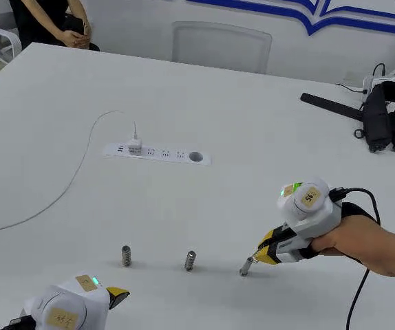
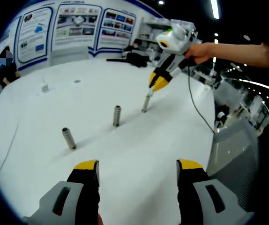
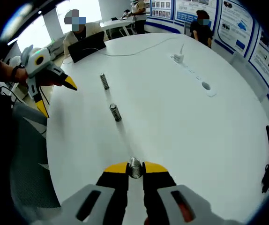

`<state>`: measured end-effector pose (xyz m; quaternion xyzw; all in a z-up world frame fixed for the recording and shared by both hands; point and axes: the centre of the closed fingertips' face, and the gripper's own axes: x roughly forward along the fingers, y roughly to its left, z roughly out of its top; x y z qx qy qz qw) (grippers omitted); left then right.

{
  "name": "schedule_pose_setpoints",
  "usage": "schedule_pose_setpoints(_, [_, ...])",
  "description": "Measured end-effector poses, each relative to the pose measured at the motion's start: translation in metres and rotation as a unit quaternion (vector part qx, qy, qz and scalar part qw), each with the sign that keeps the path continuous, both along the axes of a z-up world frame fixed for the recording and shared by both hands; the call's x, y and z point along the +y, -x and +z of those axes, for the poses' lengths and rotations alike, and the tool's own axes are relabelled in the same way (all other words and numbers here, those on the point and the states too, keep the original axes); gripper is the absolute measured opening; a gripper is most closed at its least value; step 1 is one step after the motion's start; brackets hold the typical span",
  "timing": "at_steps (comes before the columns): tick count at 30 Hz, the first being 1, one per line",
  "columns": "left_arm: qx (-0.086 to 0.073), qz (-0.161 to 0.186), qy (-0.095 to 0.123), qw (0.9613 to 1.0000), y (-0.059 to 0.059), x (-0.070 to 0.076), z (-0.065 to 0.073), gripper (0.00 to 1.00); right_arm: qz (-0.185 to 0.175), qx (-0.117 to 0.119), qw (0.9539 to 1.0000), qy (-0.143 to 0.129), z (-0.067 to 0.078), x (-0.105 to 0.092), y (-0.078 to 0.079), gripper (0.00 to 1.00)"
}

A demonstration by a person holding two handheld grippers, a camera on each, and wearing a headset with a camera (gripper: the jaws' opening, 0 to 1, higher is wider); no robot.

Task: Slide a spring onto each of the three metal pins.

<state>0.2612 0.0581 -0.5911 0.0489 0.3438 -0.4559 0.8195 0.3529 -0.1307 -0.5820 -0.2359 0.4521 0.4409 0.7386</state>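
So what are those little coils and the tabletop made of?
Each spring looks like bare steel: grey ribbed coils with a dull glint. The table looks like white laminate or painted board, smooth and matte; the pictures leave open which.

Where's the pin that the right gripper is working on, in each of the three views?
Head view: pin lower right of centre, at the right gripper's tip.
Left gripper view: pin upper centre, under the right gripper's yellow jaws.
Right gripper view: bottom centre, capped by a spring between the closed jaws.
Shared landmark: the middle pin, its neighbour in the row.
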Motion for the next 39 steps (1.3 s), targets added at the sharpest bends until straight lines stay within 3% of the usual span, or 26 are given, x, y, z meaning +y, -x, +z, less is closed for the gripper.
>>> schedule_pose_setpoints(17, [0.01, 0.001, 0.003, 0.9999, 0.003, 0.0, -0.003, 0.67, 0.016, 0.007, 0.9998, 0.006, -0.007, 0.006, 0.005, 0.12])
schedule_pose_setpoints(39, [0.003, 0.006, -0.001, 1.0, 0.0, 0.007, 0.001, 0.67, 0.024, 0.016, 0.9994, 0.017, -0.03, 0.011, 0.001, 0.13])
